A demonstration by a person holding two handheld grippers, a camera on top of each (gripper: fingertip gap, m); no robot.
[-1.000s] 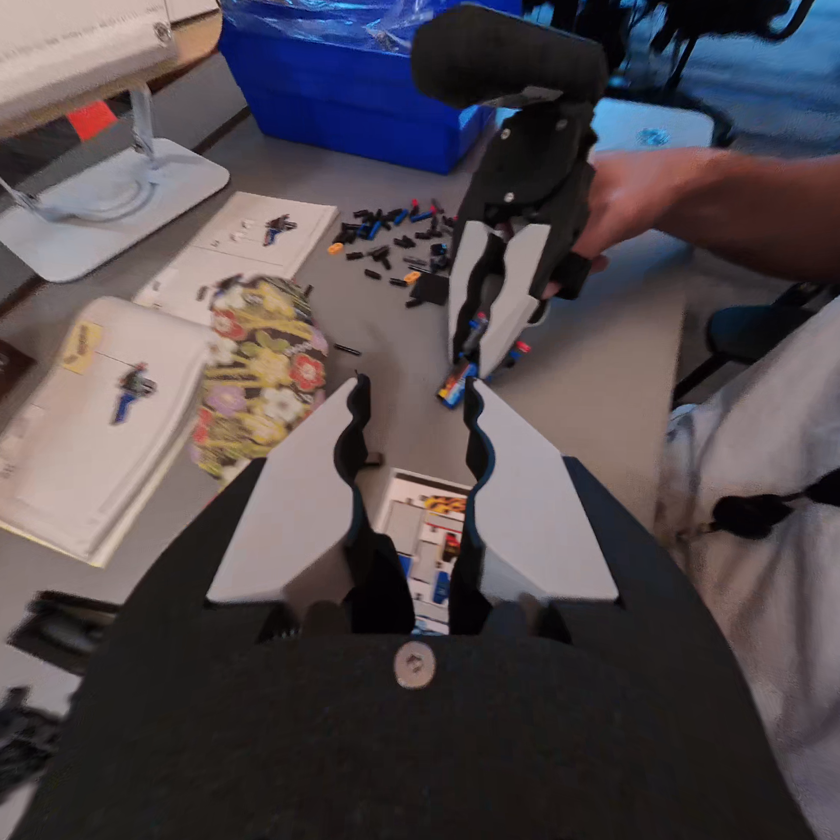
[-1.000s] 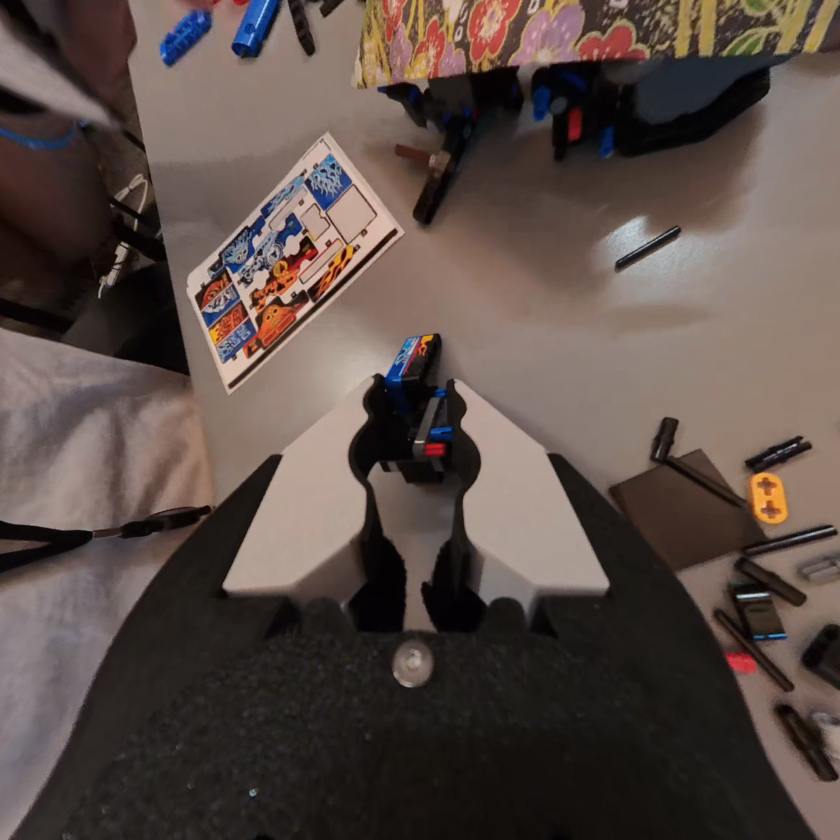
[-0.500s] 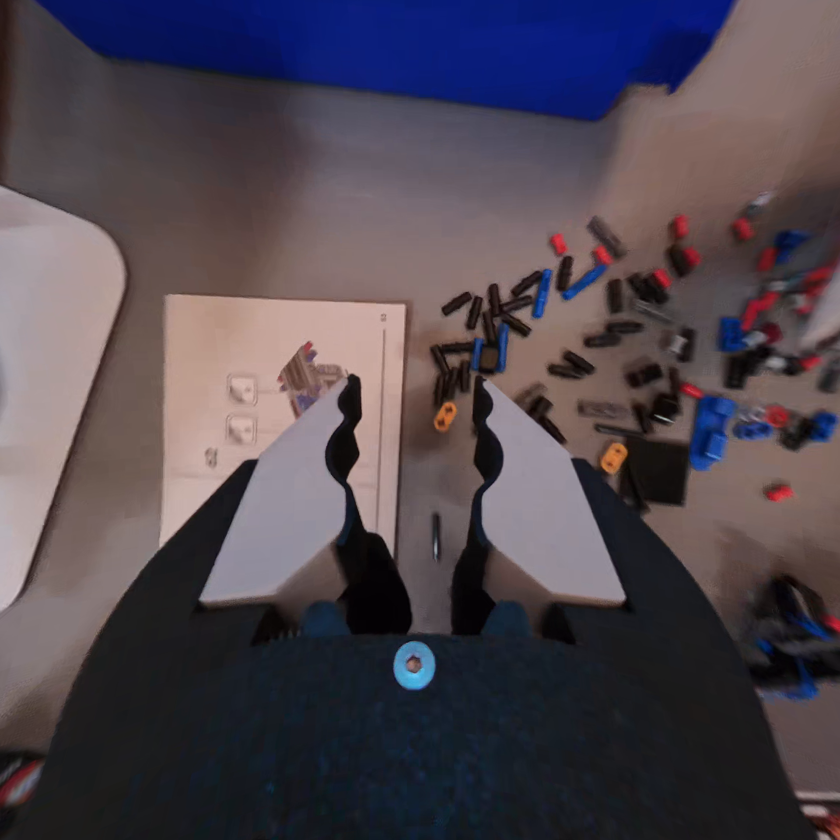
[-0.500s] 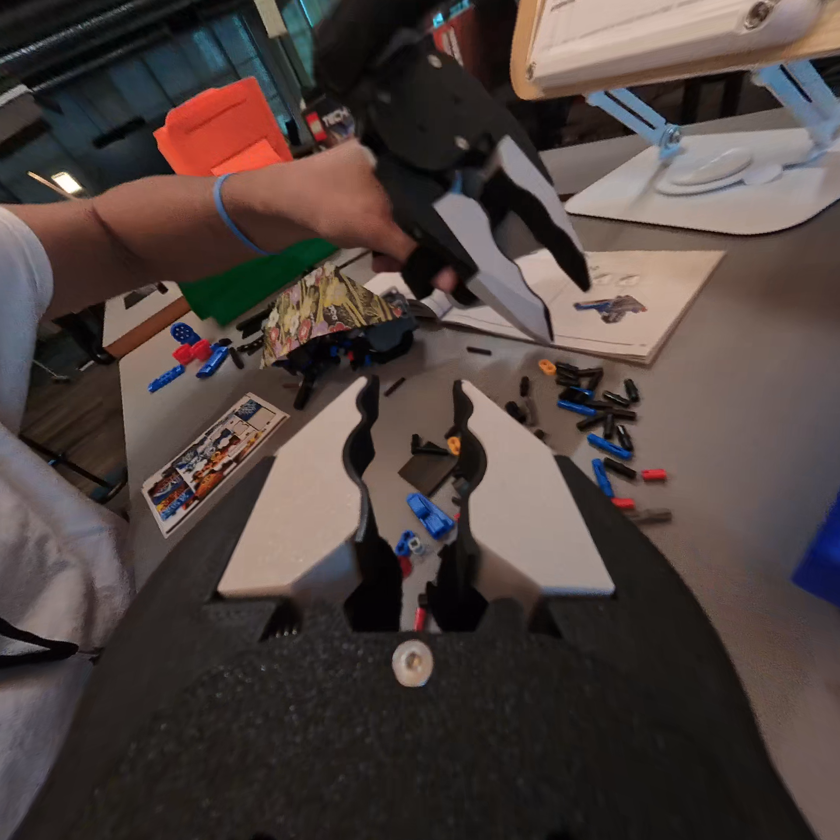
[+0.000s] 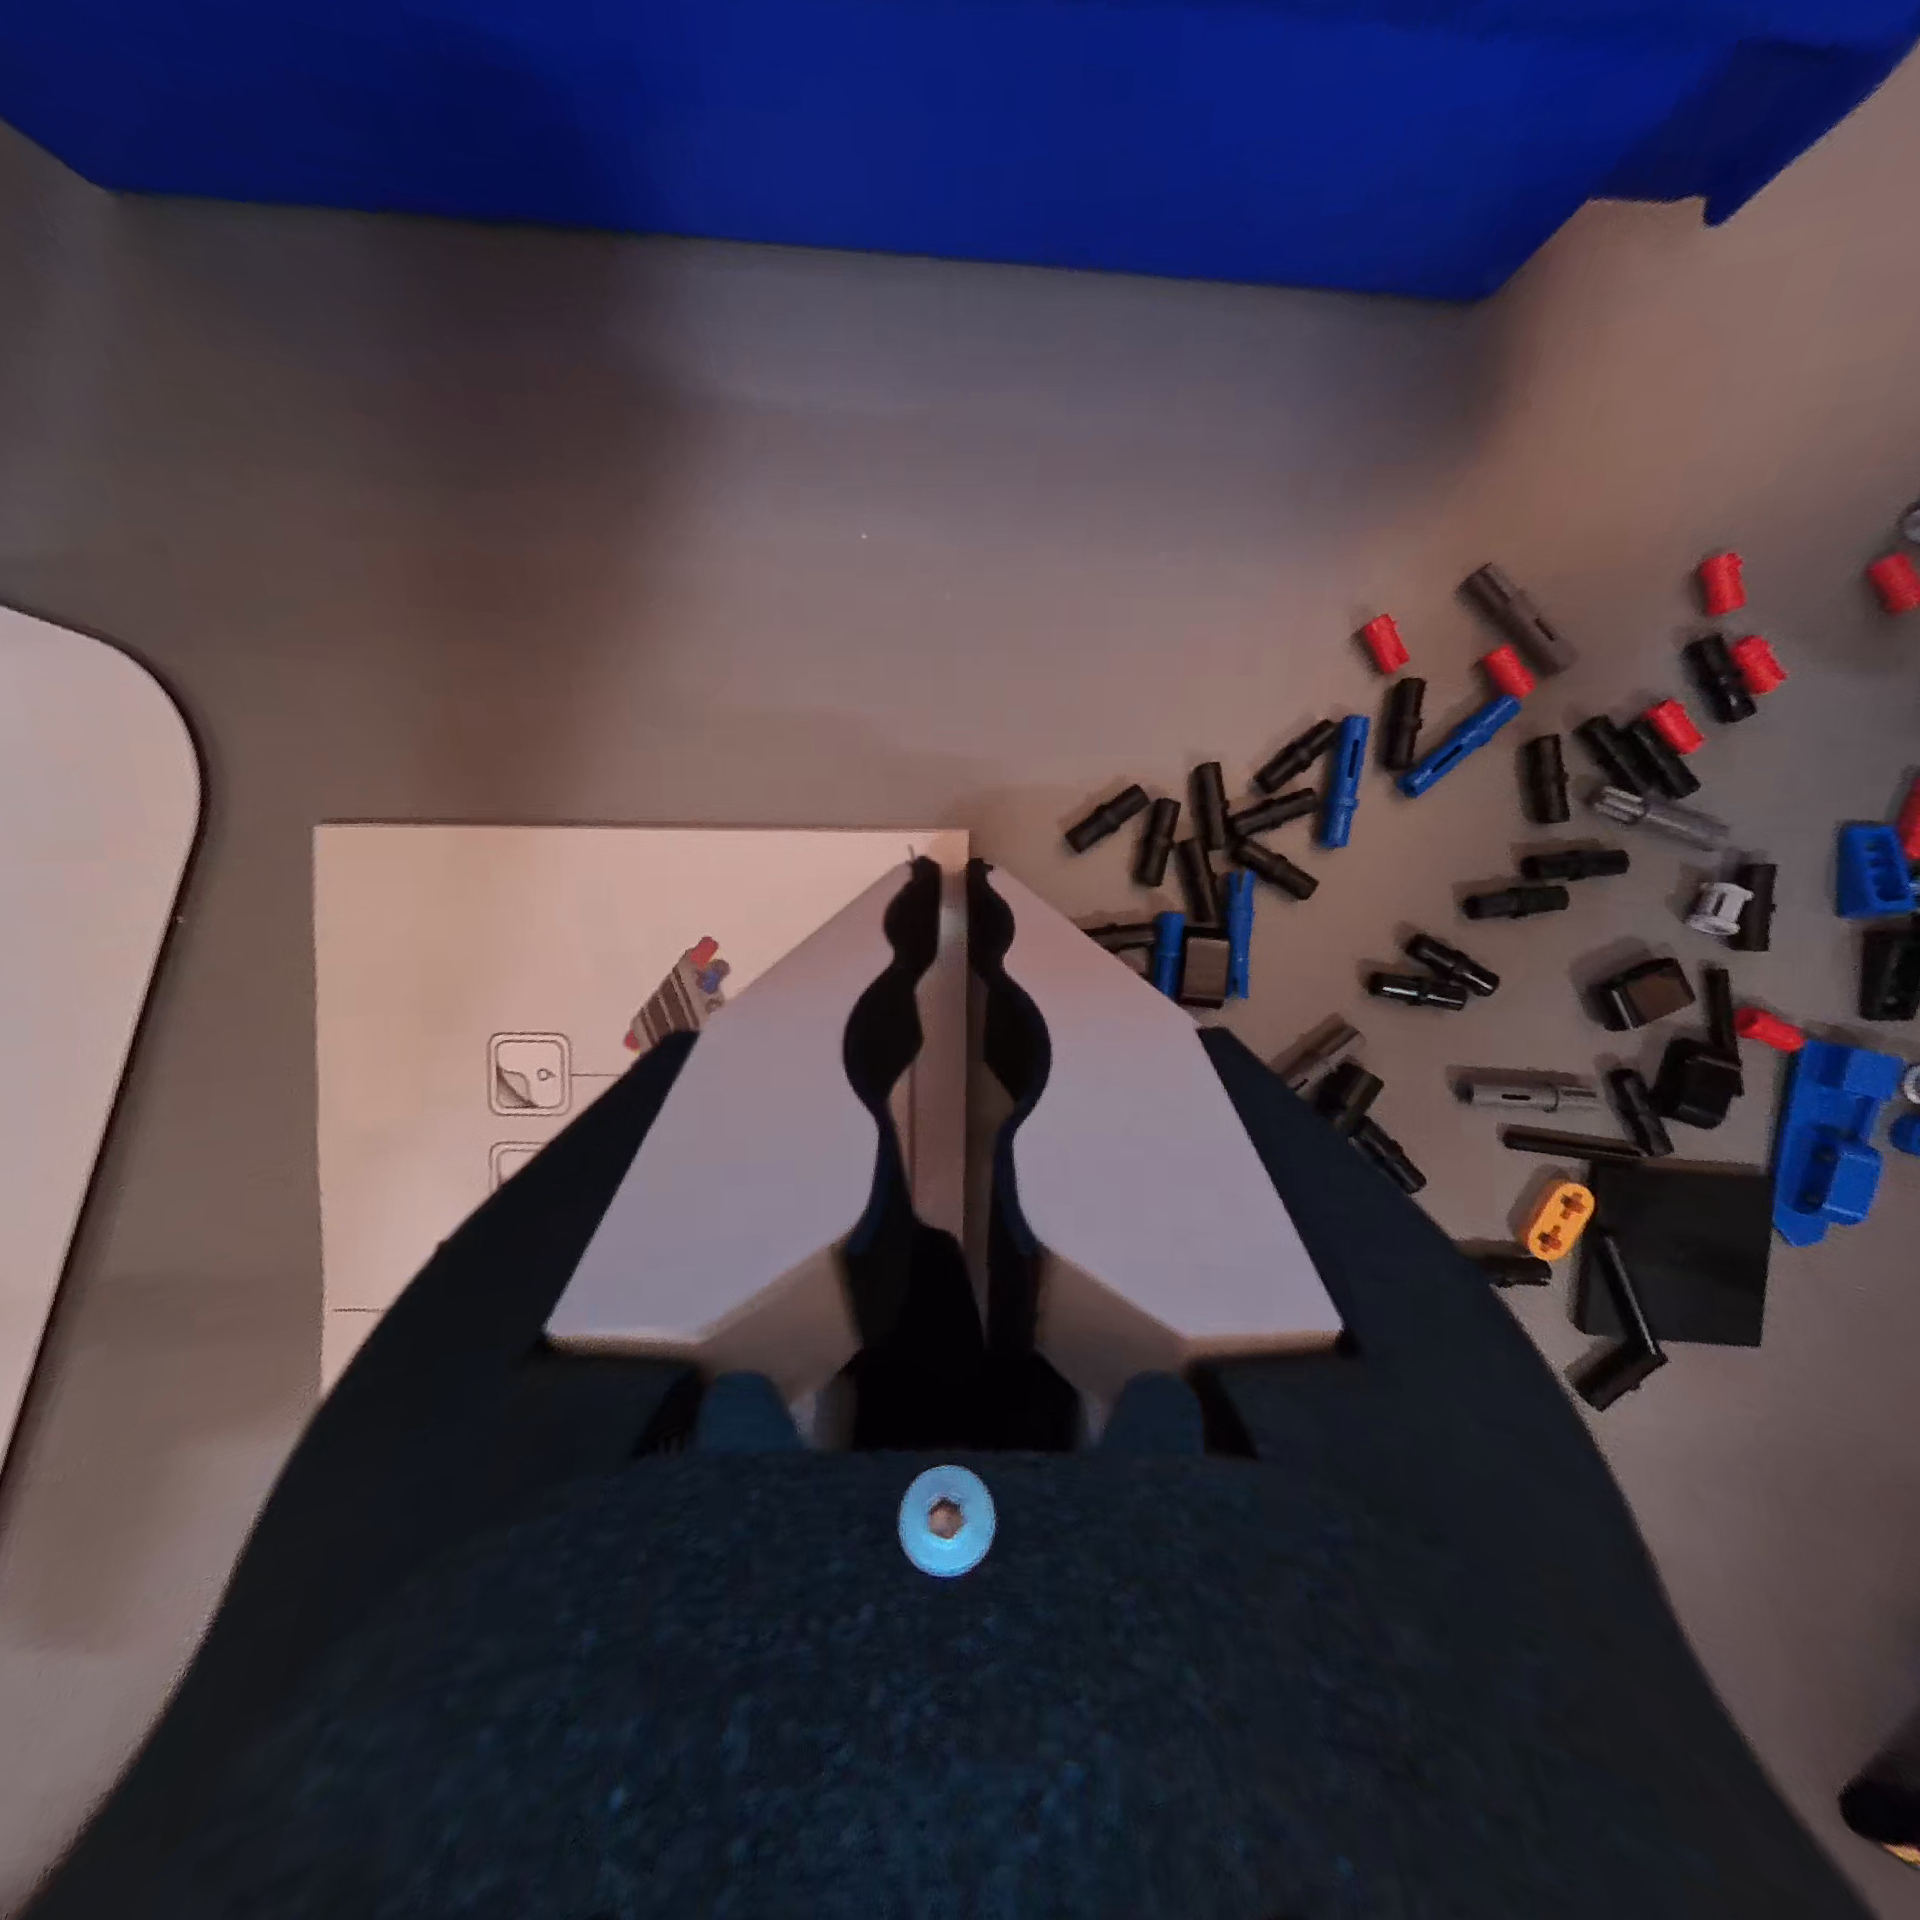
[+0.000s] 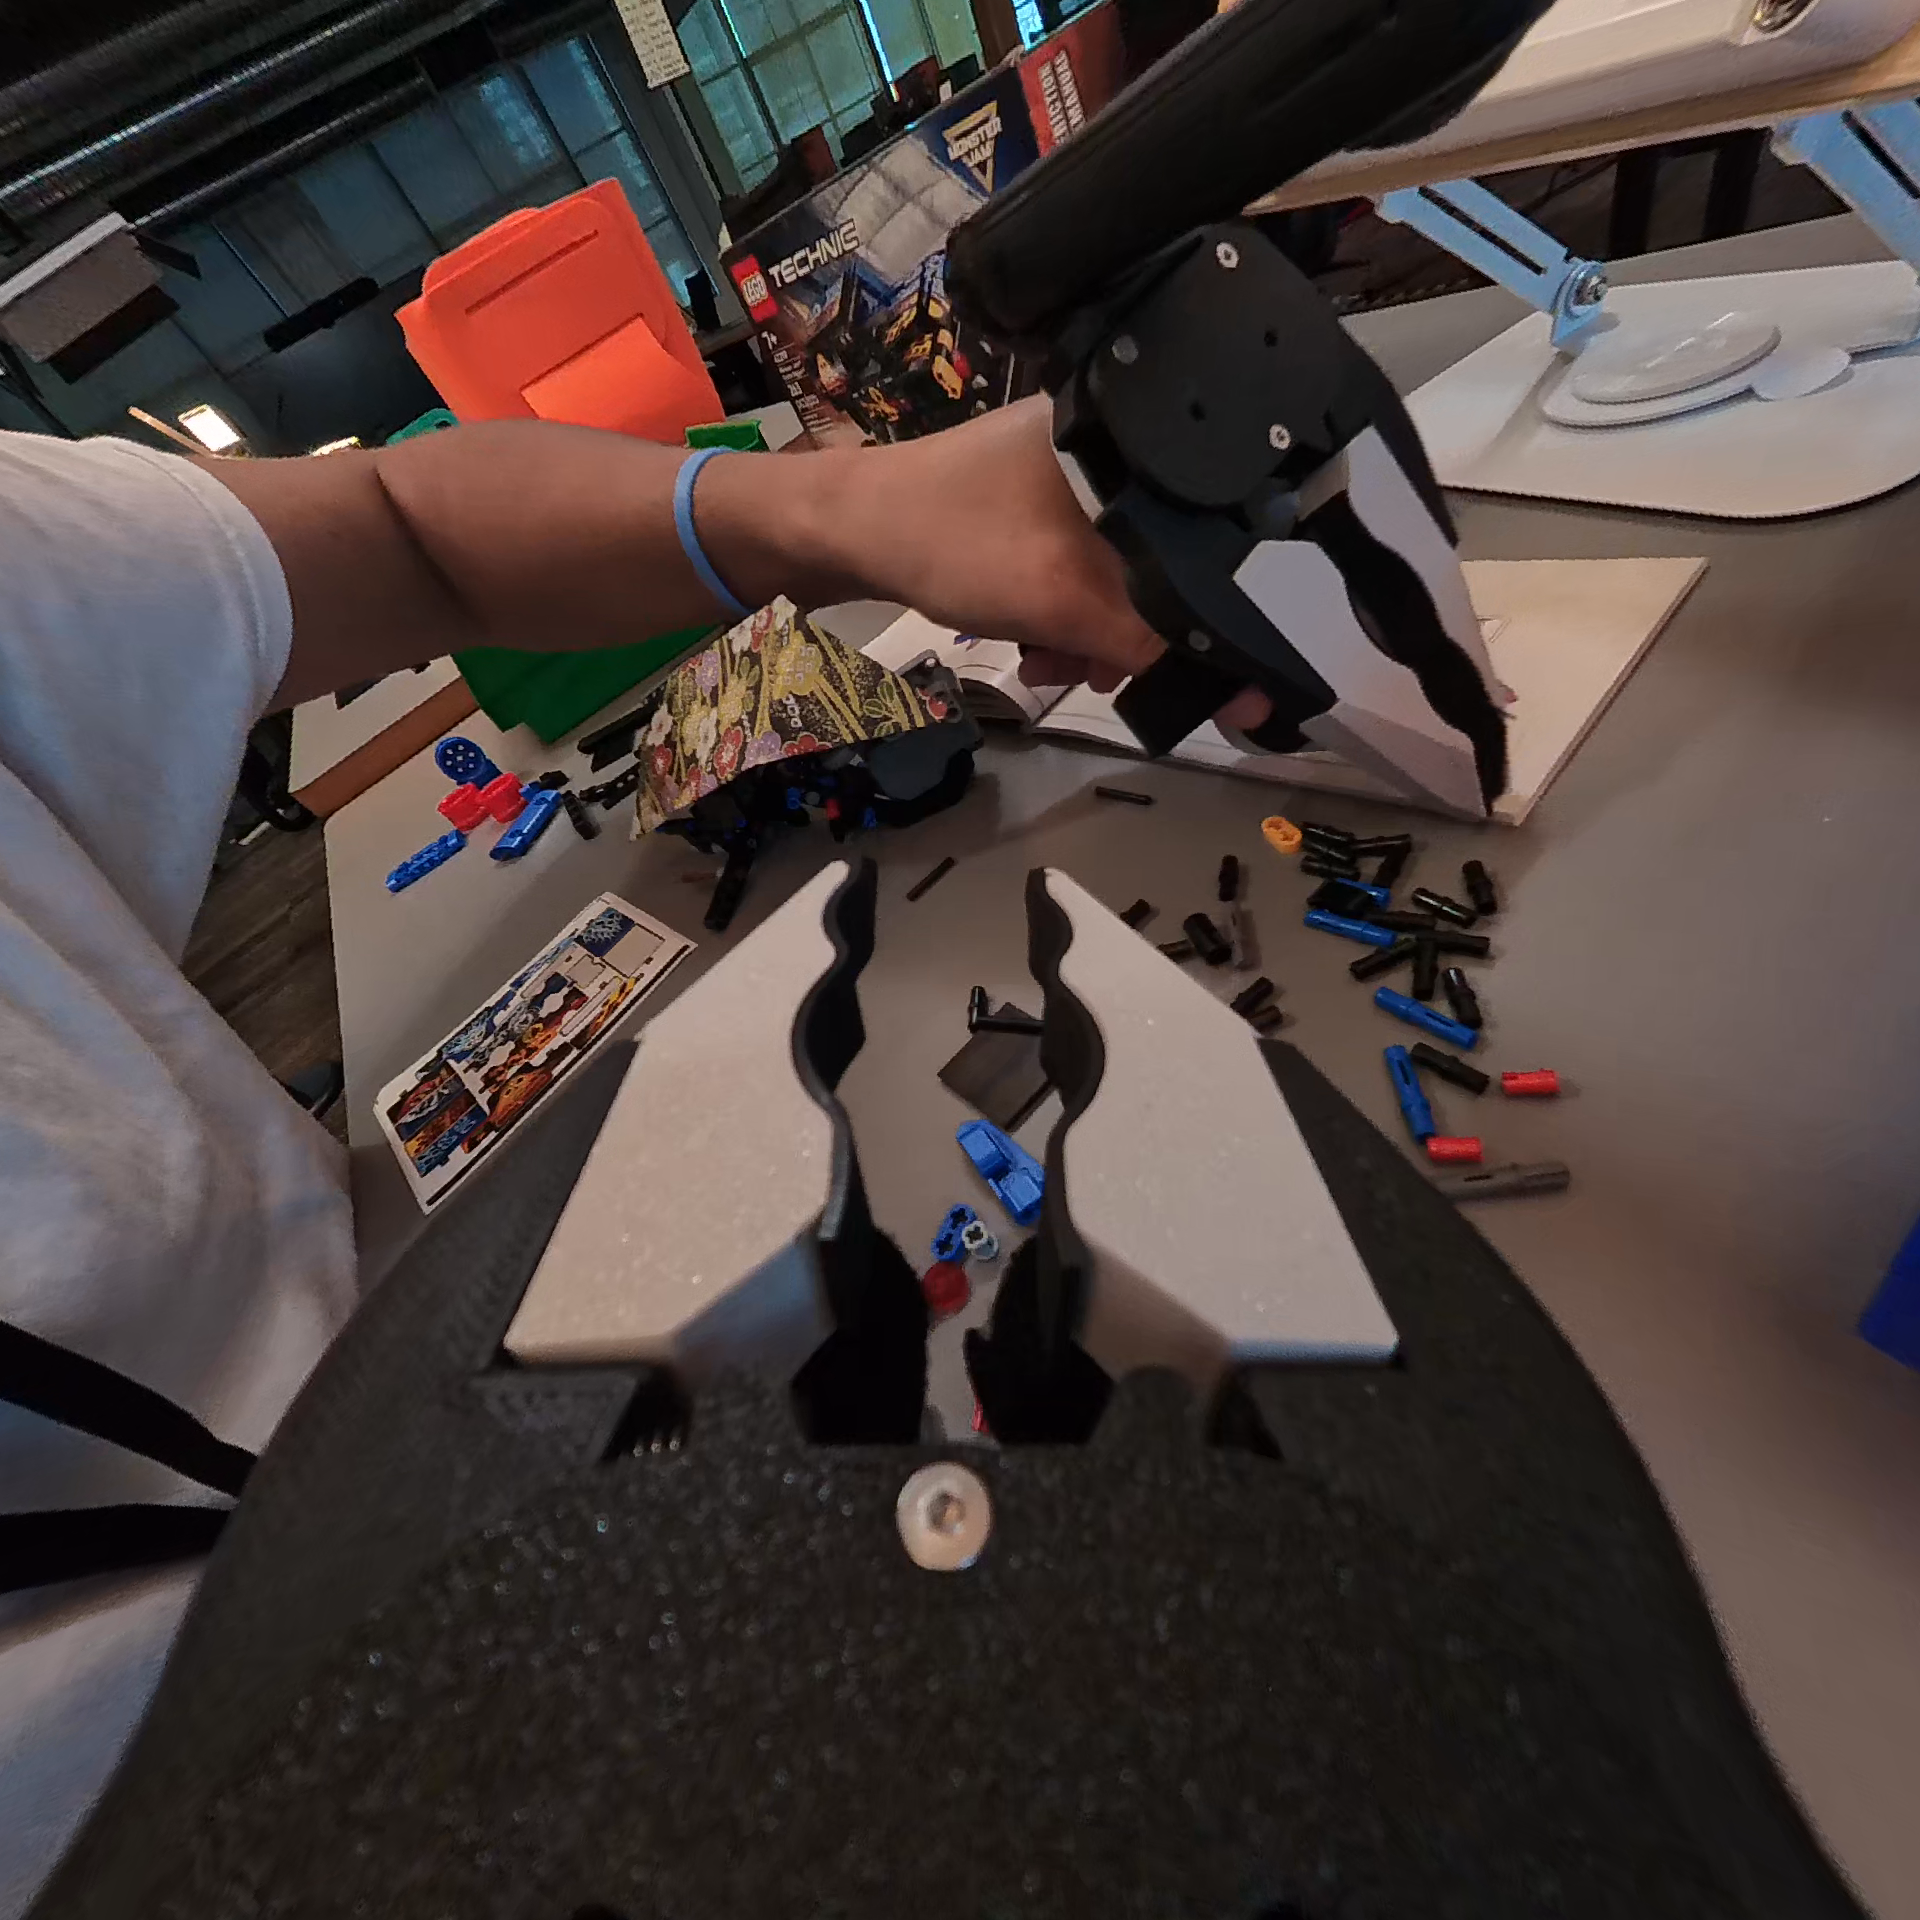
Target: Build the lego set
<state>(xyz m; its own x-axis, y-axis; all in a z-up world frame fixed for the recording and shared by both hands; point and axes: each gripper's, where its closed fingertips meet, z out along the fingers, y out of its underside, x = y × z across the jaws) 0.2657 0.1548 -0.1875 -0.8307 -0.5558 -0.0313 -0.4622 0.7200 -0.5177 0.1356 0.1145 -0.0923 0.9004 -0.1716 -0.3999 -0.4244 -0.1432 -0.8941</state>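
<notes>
Jaws: left gripper (image 5: 943, 873) narrowed onto instruction booklet (image 5: 582, 935) edge | right gripper (image 6: 951, 883) still apart, empty

My right tool (image 6: 951, 883) hangs open and empty above the grey tabletop (image 6: 1683, 1039). Scattered pins (image 6: 1392, 935) lie ahead. My left tool (image 6: 1488, 790) tips down at the booklet (image 6: 1579, 623) corner.

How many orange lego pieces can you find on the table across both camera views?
2 orange pieces: one lies beside the black panel; the other sits near the instruction booklet corner. Others may be hidden.
</notes>
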